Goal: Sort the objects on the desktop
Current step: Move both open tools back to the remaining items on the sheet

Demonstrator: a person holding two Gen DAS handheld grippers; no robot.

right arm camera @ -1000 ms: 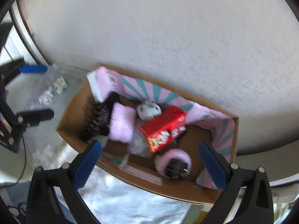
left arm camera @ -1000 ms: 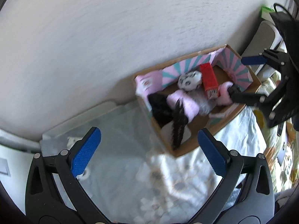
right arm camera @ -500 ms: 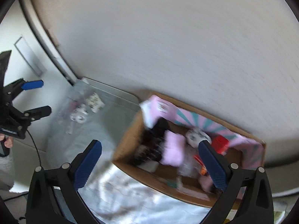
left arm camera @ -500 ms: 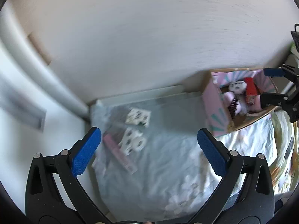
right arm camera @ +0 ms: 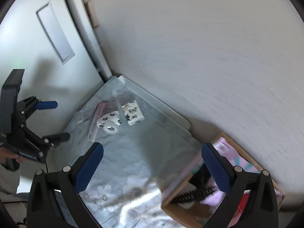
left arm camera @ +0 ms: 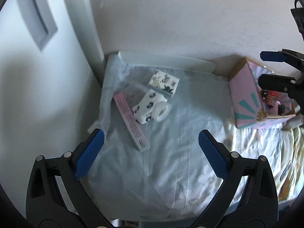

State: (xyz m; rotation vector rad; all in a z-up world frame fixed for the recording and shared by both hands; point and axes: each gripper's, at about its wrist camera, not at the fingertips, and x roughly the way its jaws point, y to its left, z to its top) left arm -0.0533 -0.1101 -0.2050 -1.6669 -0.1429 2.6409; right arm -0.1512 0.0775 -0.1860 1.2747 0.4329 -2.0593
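While both tongs hover empty, three small things lie grouped at the far corner of the tabletop.

Ahead of the left tongs [left arm camera: 151,150], well beyond the blue pads, lie a long pink box [left arm camera: 131,119], a spotted white tape roll [left arm camera: 151,107] touching it, and a floral white box [left arm camera: 164,82] just behind. Those tongs stand wide, their jaws closing slightly, nothing between them. Over the floral cloth [right arm camera: 121,195], the right tongs [right arm camera: 152,166] gape wide too, holding nothing, right pad above the cardboard box [right arm camera: 190,214] of pink and black things.
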